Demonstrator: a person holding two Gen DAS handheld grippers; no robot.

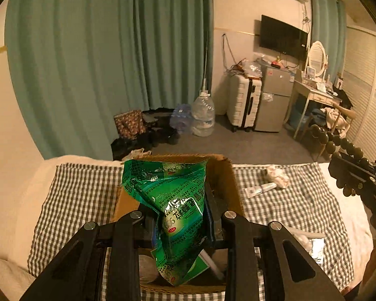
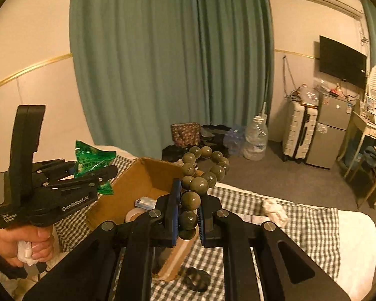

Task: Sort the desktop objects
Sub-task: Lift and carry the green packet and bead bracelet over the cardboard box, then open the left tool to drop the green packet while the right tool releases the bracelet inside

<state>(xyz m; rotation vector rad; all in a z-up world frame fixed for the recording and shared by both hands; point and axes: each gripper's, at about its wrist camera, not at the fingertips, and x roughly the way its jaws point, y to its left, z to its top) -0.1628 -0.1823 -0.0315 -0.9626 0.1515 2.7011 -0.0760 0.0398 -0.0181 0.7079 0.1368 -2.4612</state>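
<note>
Green packet [image 1: 174, 215] clamped in my left gripper [image 1: 180, 222], low centre above the cardboard box [image 1: 223, 173]; right gripper [image 2: 188, 219] pinches the bead bracelet [image 2: 203, 170], whose free loop might snag the box rim.

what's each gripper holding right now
left gripper: shut on the green packet, above the box
right gripper: shut on the bead bracelet
</note>
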